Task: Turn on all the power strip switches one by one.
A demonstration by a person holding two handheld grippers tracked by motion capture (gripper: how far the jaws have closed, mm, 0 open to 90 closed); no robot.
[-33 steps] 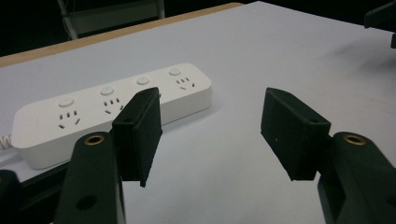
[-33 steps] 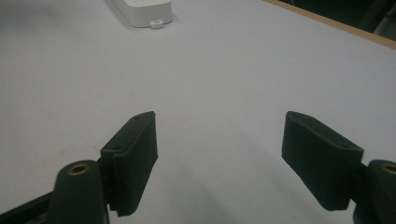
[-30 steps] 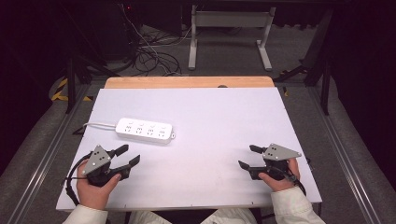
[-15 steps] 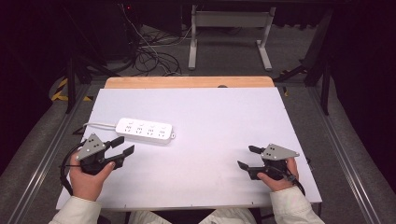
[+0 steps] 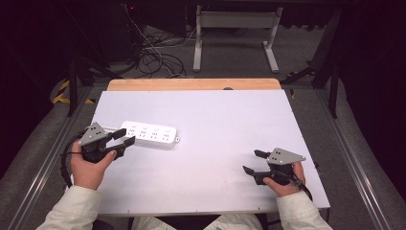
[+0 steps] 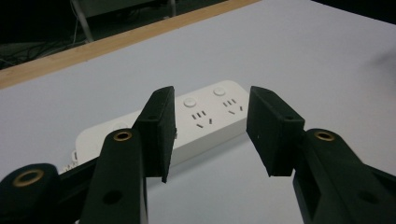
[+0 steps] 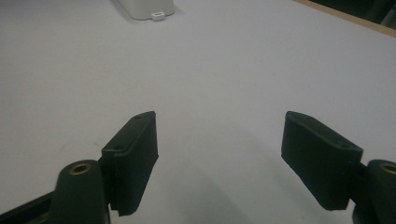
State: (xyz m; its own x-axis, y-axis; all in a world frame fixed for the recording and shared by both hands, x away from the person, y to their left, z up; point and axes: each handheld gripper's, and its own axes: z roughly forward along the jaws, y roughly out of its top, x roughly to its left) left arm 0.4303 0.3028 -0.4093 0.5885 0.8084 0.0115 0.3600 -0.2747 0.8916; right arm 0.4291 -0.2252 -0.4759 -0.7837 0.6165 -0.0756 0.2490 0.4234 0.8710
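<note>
- Power strip (image 5: 149, 134) — white, four sockets, lies flat on the desk (image 5: 215, 120) in the left half, nearer the left edge than the middle, its long side roughly parallel to the far edge. In the left gripper view (image 6: 205, 116) two sockets with round buttons show between the jaws.
- Left gripper (image 5: 123, 137) — held over the desk near the left edge, jaws pointing right toward the left end of the power strip. Jaws parted to a moderate gap, nothing between the pads. From the high view the tips sit at or just over that end of the strip; contact cannot be told.
- In the left gripper view (image 6: 210, 135) the strip lies just beyond and below the two pads, not clamped.
- Right gripper (image 5: 253, 161) — near the right front corner of the desk, well apart from the strip, jaws pointing left. Jaws spread wide, empty.
- In the right gripper view (image 7: 219, 154) bare desk surface lies between the pads; the strip's right end (image 7: 144, 8), with a small tab, shows at the top edge.
- Wooden strip (image 5: 191, 84) runs along the far edge of the desk.
</note>
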